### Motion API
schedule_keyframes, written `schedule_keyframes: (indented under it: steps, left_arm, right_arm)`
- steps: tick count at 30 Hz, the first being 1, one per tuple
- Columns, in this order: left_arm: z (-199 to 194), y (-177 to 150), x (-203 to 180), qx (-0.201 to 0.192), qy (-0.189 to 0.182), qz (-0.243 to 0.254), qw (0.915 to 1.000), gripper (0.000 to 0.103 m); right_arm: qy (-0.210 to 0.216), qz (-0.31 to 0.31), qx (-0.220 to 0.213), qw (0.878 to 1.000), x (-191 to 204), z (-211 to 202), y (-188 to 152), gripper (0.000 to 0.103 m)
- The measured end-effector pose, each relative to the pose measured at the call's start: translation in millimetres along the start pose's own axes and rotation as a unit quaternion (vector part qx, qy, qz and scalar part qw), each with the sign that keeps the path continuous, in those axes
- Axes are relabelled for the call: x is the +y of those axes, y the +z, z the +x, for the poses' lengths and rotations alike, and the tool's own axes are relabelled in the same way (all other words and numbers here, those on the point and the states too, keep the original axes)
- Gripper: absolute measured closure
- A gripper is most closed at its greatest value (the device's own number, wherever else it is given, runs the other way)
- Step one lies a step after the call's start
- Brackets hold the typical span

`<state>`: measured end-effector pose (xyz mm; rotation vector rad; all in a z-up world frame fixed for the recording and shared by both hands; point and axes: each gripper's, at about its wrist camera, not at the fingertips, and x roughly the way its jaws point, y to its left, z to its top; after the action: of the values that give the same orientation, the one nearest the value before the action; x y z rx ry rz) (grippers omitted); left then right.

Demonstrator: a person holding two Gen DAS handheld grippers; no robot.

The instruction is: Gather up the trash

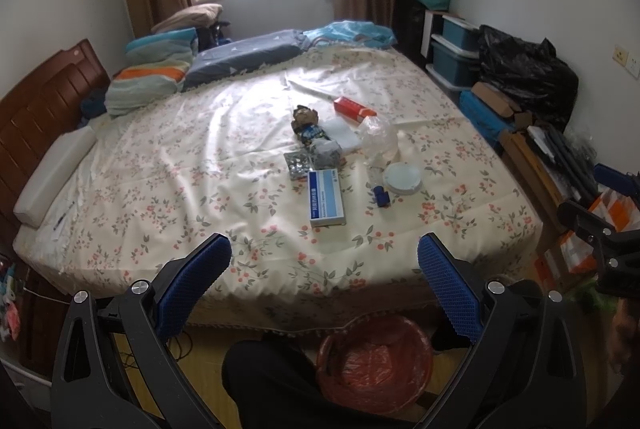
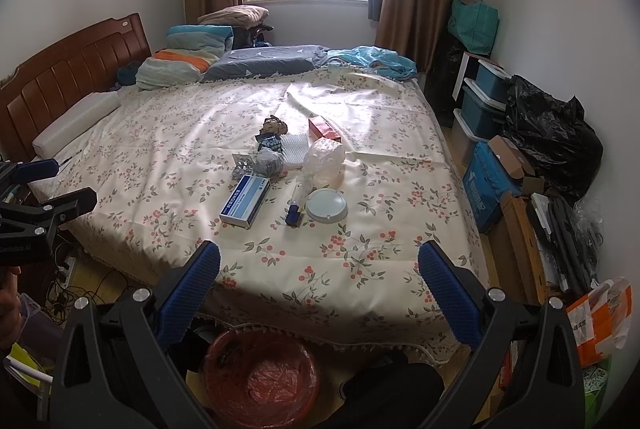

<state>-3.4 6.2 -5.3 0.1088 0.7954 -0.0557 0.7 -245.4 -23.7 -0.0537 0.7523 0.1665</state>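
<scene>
A: From the left wrist view, what does the left gripper (image 1: 325, 254) have?

B: Nothing — its blue-padded fingers (image 1: 200, 281) stand wide apart over the foot of the bed with the cream floral bedspread (image 1: 168, 165). The trash lies in a loose cluster mid-bed: a white-and-blue cardboard medicine box (image 1: 326, 197) nearest, a crumpled clear plastic bag (image 1: 378, 141) behind it, a round white lid (image 1: 403, 178), a small dark blue cap-like piece (image 1: 382, 196), a red carton (image 1: 354, 109) furthest back.

A: And where would it go?

B: Likely the round basket lined with an orange-red plastic bag (image 1: 376, 365), on the floor just below the bed edge, beside the person's dark trouser leg (image 1: 272, 381) — placed, I'd judge, so items drop straight down.

A: The right wrist view?

B: The right gripper (image 2: 319, 261) is likewise spread and empty, aimed at the same cluster; the medicine box (image 2: 245, 204) and white lid (image 2: 327, 204) sit closest, well apart from the pads. The lined basket (image 2: 264, 377) shows under the bed edge. Collection looks not yet begun; the box seems the easiest first grab.
</scene>
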Motion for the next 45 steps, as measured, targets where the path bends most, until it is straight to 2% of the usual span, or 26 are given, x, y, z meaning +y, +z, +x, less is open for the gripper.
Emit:
schedule_keyframes:
  steps: [15,21,23,26,27,29,33,36,41,45]
  left_arm:
    - [2.8,-1.0,-3.9,0.002,-0.001,0.001,1.0000,0.006]
    - [28.0,-3.7,-1.9,0.008,-0.017,-0.001,0.9998,0.006]
    - [50.7,-4.9,-3.0,0.015,-0.014,0.005,0.9998,0.006]
    - [100.6,-6.3,-6.9,0.040,0.009,0.023,0.9989,0.006]
    - [122.3,-7.3,-6.1,0.045,0.006,0.022,0.9987,0.006]
    - [153.7,-6.6,-3.1,0.058,0.007,0.008,0.9982,0.006]
    - [217.7,-1.0,1.6,0.081,-0.012,-0.015,0.9965,0.006]
    - [266.4,4.5,-6.6,0.094,-0.024,-0.003,0.9953,0.006]
    - [329.8,7.1,-20.2,0.119,-0.024,0.008,0.9926,0.006]
    - [363.0,7.3,-21.6,0.128,-0.030,0.003,0.9913,0.006]
  right_arm:
    - [0.001,-0.002,0.000,1.000,0.8,2.4,-1.2,0.005]
    - [0.010,-0.005,-0.016,1.000,-2.9,21.8,-3.8,0.005]
    - [0.004,-0.007,-0.012,1.000,-4.6,45.9,-5.2,0.005]
    - [0.017,-0.026,-0.008,0.999,-8.2,87.6,-7.5,0.005]
    - [0.009,-0.031,0.002,0.999,-8.4,104.4,-7.6,0.005]
    - [0.020,-0.029,0.017,0.999,-10.8,136.6,-5.9,0.005]
    - [0.014,-0.028,0.015,0.999,-15.5,190.7,-1.9,0.005]
    - [-0.002,-0.048,0.029,0.998,-15.5,234.7,3.9,0.005]
    - [0.003,-0.051,0.059,0.997,-20.7,303.7,4.5,0.005]
    - [0.003,-0.054,0.079,0.995,-25.9,335.9,-2.3,0.005]
